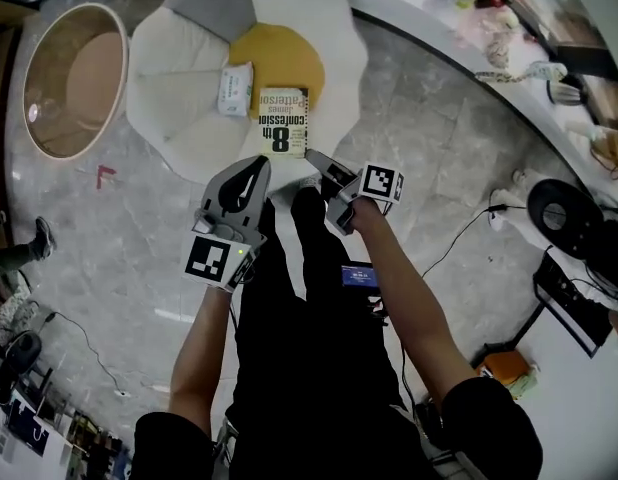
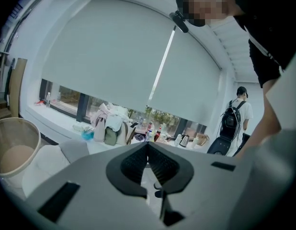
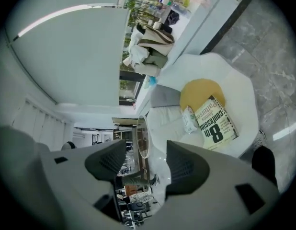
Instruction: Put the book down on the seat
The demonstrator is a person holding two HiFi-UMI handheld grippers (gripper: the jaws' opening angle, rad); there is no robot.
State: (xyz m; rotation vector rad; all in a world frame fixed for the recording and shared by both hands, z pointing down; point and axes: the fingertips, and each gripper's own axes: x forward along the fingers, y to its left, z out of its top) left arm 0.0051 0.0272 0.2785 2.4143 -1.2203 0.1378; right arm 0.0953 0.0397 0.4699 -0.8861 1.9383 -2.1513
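White seat (image 1: 169, 78) holds the book (image 1: 284, 120); right gripper (image 1: 319, 163) released, left gripper (image 1: 257, 168) clenched empty, its view missing the book.

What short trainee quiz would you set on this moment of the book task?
1. True or false: the cream paperback book with black lettering lies flat on the white petal-shaped cushioned seat.
2. The right gripper has its jaws: A apart, nothing between them; B shut on the book; C shut, empty.
3. Fill in: in the head view, the small white packet lies just ___ of the book.
Key: 1 true; 2 A; 3 left.
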